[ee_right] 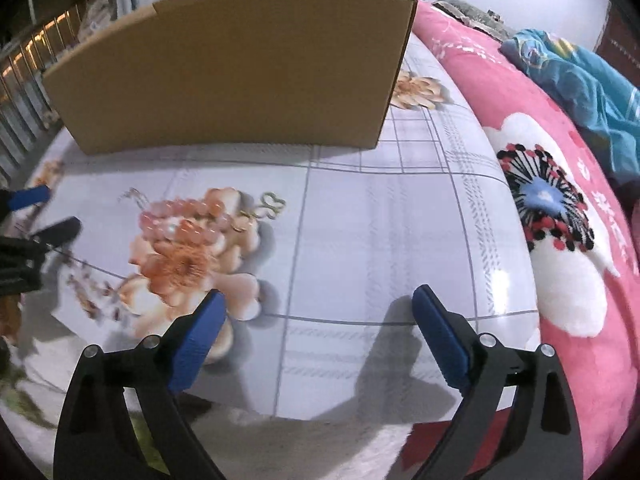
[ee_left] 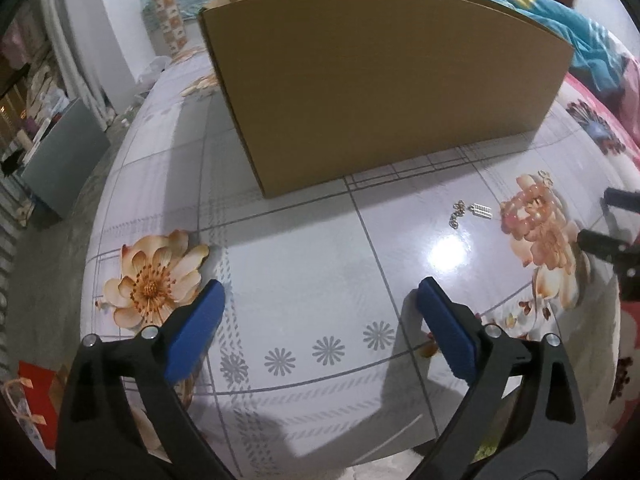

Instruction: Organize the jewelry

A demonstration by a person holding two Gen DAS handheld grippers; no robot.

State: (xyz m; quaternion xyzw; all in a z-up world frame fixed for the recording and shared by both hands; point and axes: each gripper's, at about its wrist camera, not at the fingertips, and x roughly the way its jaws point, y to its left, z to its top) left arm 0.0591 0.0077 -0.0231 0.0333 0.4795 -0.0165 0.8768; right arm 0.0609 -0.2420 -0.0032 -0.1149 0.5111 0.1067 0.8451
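Note:
A pink bead bracelet [ee_left: 528,206] lies on the flowered tablecloth [ee_left: 304,248], right of a small silver chain with a clasp [ee_left: 472,212]. In the right wrist view the bracelet [ee_right: 184,218] lies left of centre, with a gold butterfly-shaped piece [ee_right: 272,205] beside it. A brown cardboard box [ee_left: 372,92] stands behind them; it also shows in the right wrist view [ee_right: 232,76]. My left gripper [ee_left: 320,300] is open and empty above the cloth. My right gripper [ee_right: 316,306] is open and empty, right of the bracelet; it shows at the right edge of the left wrist view [ee_left: 608,220].
A pink flowered blanket [ee_right: 560,208] and a blue cloth [ee_right: 592,92] lie along the table's right side. The table's left edge drops to the floor, where a grey box [ee_left: 64,160] stands. The other gripper [ee_right: 36,212] shows at the left edge of the right wrist view.

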